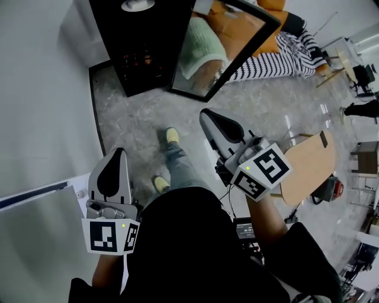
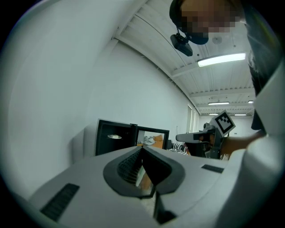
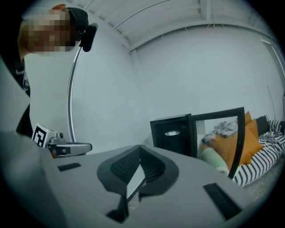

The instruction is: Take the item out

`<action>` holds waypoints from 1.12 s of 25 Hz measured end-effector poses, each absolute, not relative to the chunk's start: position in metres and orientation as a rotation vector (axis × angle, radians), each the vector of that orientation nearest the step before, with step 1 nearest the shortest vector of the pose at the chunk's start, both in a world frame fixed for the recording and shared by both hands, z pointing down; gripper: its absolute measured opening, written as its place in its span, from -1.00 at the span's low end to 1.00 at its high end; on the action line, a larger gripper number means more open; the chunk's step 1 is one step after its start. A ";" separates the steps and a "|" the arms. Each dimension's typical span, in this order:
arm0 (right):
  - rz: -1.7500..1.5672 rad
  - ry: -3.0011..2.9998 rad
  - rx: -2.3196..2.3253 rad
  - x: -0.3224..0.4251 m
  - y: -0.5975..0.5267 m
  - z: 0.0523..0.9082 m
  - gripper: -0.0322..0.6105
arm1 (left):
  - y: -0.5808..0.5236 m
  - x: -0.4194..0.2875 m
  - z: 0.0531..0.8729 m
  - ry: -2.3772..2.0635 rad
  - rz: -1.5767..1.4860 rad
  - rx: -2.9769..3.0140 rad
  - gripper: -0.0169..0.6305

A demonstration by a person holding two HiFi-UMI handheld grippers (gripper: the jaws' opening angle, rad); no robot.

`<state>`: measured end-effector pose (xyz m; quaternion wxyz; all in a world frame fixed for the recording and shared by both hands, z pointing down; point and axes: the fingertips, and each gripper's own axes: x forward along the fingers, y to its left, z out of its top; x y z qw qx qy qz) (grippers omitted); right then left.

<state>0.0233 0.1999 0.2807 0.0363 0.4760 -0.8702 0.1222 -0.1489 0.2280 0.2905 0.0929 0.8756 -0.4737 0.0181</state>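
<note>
Plenty of bare grey floor (image 1: 142,124) lies between the person and the black cabinet (image 1: 148,53). The cabinet stands beside the white wall (image 1: 41,89), with its glass door (image 1: 228,50) swung wide to the right. Both arms are bent and held forward, well apart from the cabinet. The right tongs (image 1: 205,115) reach further ahead, their tips pointing toward the door's lower edge. The left tongs (image 1: 117,155) sit lower in the head view and nearer the wall. Each pair is pressed together with nothing between. The white round item (image 1: 137,5) sits high inside the cabinet, clear of the open door.
</note>
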 end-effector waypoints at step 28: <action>0.596 -2.702 1.391 0.087 -0.008 0.310 -0.88 | 0.020 -0.079 0.296 -1.413 0.159 2.568 -0.92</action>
